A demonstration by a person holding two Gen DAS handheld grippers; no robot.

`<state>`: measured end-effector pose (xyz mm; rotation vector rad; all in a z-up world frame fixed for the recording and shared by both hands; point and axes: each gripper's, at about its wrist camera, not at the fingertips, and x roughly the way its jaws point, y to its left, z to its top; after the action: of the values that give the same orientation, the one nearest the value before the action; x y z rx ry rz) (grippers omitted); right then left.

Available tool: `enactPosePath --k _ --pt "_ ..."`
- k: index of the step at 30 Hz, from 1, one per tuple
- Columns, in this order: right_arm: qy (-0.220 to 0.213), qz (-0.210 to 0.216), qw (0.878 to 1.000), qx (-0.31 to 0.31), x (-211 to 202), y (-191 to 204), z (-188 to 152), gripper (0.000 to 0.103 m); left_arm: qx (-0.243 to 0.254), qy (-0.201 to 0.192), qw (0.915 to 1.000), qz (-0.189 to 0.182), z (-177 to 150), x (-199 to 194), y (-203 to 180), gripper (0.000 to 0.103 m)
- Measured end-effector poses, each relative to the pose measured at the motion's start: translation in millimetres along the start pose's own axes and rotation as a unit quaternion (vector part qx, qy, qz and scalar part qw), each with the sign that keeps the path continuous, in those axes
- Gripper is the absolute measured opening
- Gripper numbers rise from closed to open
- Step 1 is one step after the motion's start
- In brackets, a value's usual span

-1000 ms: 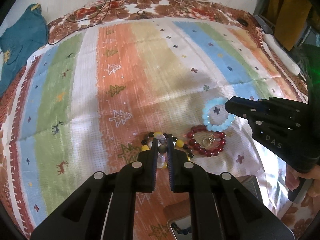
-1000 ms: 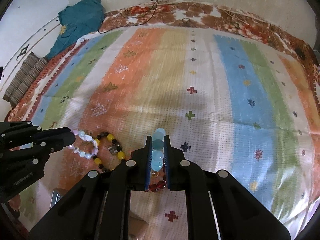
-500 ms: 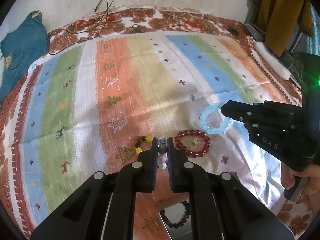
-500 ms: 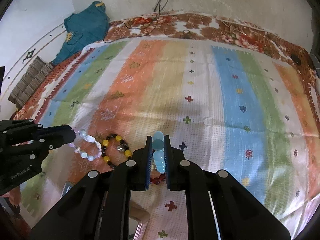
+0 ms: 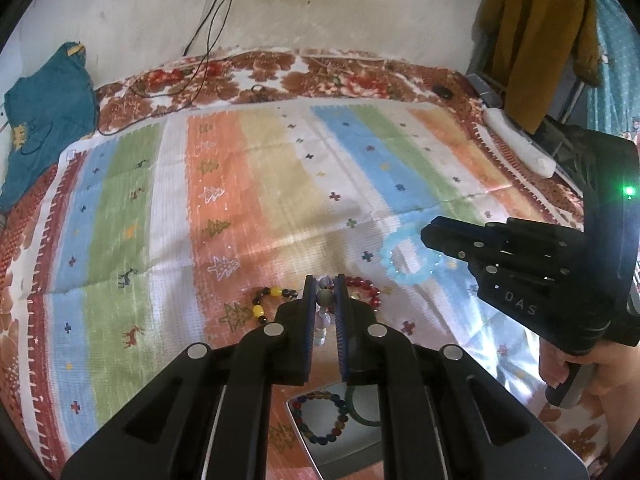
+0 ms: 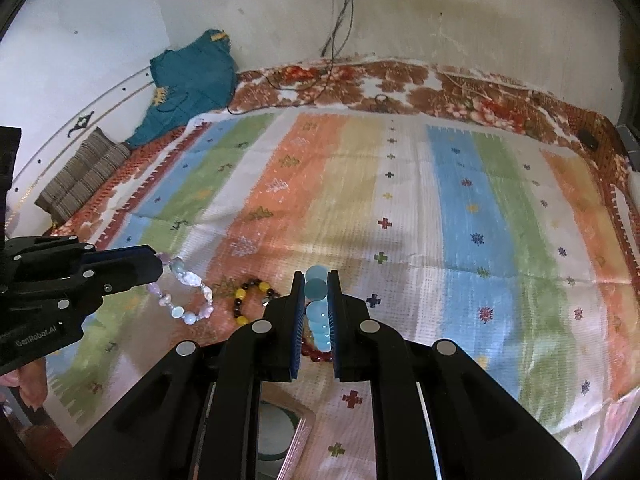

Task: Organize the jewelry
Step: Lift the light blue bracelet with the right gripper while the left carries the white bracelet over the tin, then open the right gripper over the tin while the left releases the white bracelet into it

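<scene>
Between my left gripper's (image 5: 323,296) pads hangs the pale bracelet (image 6: 182,294), light and limp. At my right gripper (image 6: 316,294), the slick blue bracelet (image 5: 408,266) stays pinched on single beads, tray (image 5: 360,440) toward 6 o'clock.

the right gripper (image 6: 313,280) pinches a pale blue bead bracelet (image 6: 318,312) above the striped cloth (image 6: 460,208) (red beads just beneath), while the left gripper (image 6: 154,266) holds a pastel bracelet (image 6: 186,294).

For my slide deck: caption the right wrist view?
Right tongs gripping a light blue bracelet lifted above the striped cloth.
</scene>
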<state>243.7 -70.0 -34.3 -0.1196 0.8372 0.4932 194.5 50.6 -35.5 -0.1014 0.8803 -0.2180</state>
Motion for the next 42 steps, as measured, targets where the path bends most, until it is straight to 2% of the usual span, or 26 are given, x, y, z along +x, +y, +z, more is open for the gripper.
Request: enactPosePath --k 8,23,36,37,40,42 --pt "-0.014 0.003 1.000 -0.012 -23 9 -8 0.012 0.001 -0.027 0.9995 -0.015 -5 -30 -9 0.008" --pt "-0.021 0.020 0.999 -0.027 -57 22 -31 0.012 0.012 -0.042 0.9987 -0.026 -28 -58 -25 0.008" --pt "-0.003 0.035 0.999 -0.038 -64 37 -51 0.012 0.006 -0.039 0.9988 -0.029 -47 -70 -33 0.009" --pt "0.001 0.037 0.999 -0.036 -64 36 -52 0.014 0.001 -0.037 0.9989 -0.029 -47 -70 -32 0.009" --pt "-0.001 0.026 0.999 -0.034 -66 34 -54 0.034 -0.010 -0.036 0.9990 -0.026 -48 -72 -29 0.022" --pt "-0.001 0.022 0.999 -0.029 -68 32 -55 0.037 -0.016 -0.038 0.9990 -0.020 -48 -73 -26 0.023"
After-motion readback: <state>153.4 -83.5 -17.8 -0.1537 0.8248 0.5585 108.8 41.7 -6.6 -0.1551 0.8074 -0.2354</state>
